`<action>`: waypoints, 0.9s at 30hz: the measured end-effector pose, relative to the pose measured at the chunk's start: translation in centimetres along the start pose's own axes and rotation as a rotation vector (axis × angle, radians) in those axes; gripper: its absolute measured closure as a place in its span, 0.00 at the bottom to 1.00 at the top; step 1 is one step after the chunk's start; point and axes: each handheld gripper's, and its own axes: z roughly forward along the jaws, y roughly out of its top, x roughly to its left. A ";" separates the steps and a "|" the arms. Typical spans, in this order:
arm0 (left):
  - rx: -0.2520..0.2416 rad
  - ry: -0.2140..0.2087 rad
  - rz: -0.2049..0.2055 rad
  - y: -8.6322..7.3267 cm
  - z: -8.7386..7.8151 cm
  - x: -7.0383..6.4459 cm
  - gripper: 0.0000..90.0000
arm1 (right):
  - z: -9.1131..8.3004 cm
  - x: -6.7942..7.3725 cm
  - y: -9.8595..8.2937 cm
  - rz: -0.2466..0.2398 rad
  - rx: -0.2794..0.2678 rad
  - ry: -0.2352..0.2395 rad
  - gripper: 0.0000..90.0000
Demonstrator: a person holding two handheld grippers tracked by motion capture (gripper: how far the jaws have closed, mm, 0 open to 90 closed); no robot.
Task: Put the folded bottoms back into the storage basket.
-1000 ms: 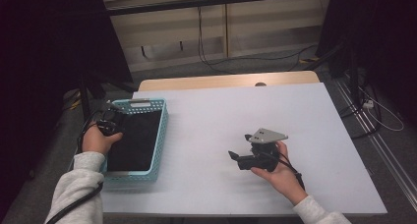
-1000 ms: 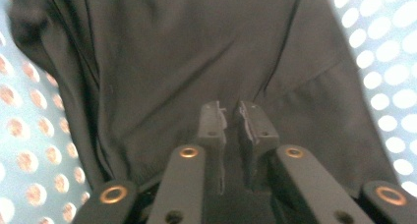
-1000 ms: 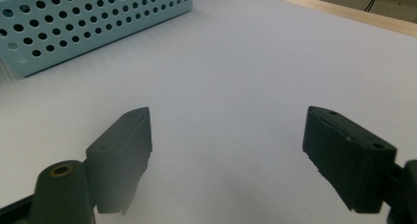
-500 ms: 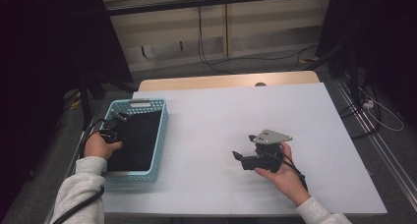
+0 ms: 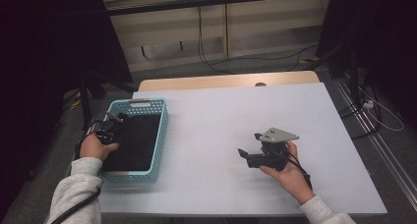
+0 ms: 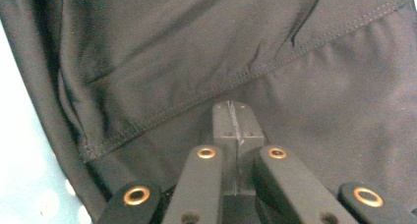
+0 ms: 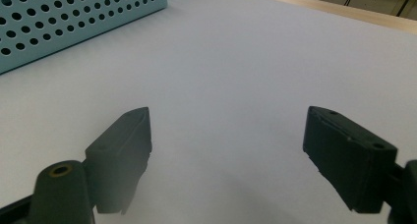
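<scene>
The black cloth (image 5: 132,140) lies inside the blue basket (image 5: 160,135) at 9 o'clock on the surface (image 5: 211,135). The left hand-held gripper (image 6: 235,126) sits low over it with jaws together; whether fabric is pinched between them I cannot tell. The right hand-held gripper (image 7: 226,150), at 4 o'clock, rests with jaws wide apart. To lift well, grip near the seam and rise straight, clear of the basket wall.

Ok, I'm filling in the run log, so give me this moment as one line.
left gripper: shut, over black cloth in blue basket | right gripper: open, empty, above white table
</scene>
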 end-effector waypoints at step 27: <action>-0.203 0.025 0.061 2.4 -3.7 -4.1 0.39 | -1.9 -1.4 -0.5 0.014 -0.008 -0.012 0.20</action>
